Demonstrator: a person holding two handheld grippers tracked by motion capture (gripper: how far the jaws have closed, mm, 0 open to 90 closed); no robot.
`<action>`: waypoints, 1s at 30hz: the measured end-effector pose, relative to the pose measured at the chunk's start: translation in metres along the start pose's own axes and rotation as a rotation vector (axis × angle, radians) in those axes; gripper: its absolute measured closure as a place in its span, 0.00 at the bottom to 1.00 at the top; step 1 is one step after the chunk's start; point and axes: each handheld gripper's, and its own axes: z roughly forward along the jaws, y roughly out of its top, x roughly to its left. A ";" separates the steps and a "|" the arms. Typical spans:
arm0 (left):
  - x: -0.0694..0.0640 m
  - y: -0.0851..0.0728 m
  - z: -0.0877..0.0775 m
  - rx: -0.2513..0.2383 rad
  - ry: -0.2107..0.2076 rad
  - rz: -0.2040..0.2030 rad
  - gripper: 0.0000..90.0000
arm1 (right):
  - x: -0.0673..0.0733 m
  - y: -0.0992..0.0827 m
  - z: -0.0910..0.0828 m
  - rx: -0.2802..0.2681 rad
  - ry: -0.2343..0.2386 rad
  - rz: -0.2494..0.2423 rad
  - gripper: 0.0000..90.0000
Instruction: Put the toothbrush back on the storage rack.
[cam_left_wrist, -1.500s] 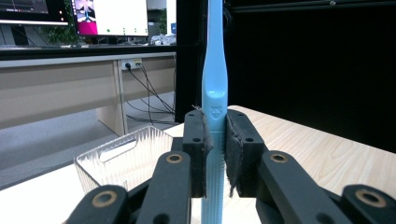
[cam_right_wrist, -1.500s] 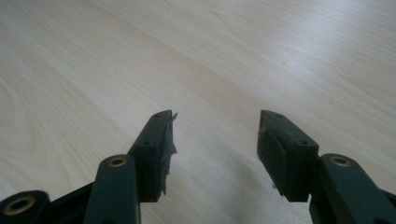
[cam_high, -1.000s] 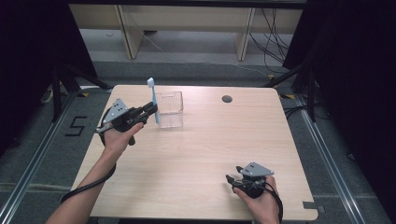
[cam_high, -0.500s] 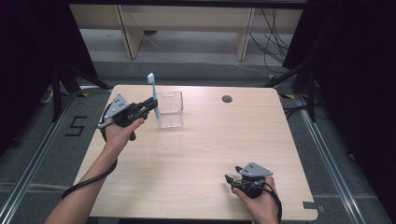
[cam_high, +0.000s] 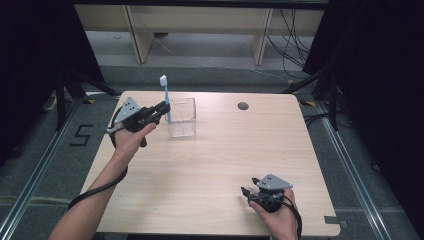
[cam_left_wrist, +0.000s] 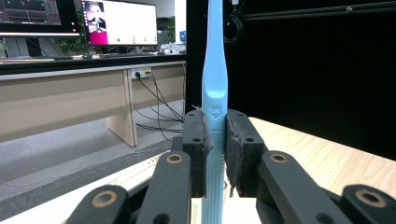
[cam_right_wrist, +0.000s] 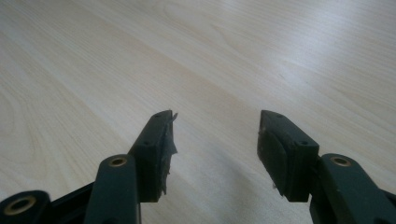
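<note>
Your left gripper (cam_high: 162, 108) holds the slim blue plastic toothbrush (cam_high: 165, 100) upright just beside the clear, square-walled cup (cam_high: 182, 117) in the high view. From the left gripper view, padded jaws clamp the smooth handle (cam_left_wrist: 214, 107); tilt it and it could snag the rim. Your right gripper (cam_right_wrist: 215, 154) gapes empty over pale woodgrain table (cam_right_wrist: 233, 56).
</note>
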 end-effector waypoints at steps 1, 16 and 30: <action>0.000 0.000 0.000 0.000 0.001 0.002 0.87 | 0.000 0.000 0.000 0.000 -0.001 0.000 0.52; 0.006 0.004 0.010 -0.008 0.007 -0.005 0.87 | 0.001 -0.001 0.001 -0.005 0.008 0.016 0.52; 0.013 0.007 0.018 -0.009 0.022 0.000 0.87 | -0.001 -0.001 0.000 -0.012 -0.002 0.004 0.52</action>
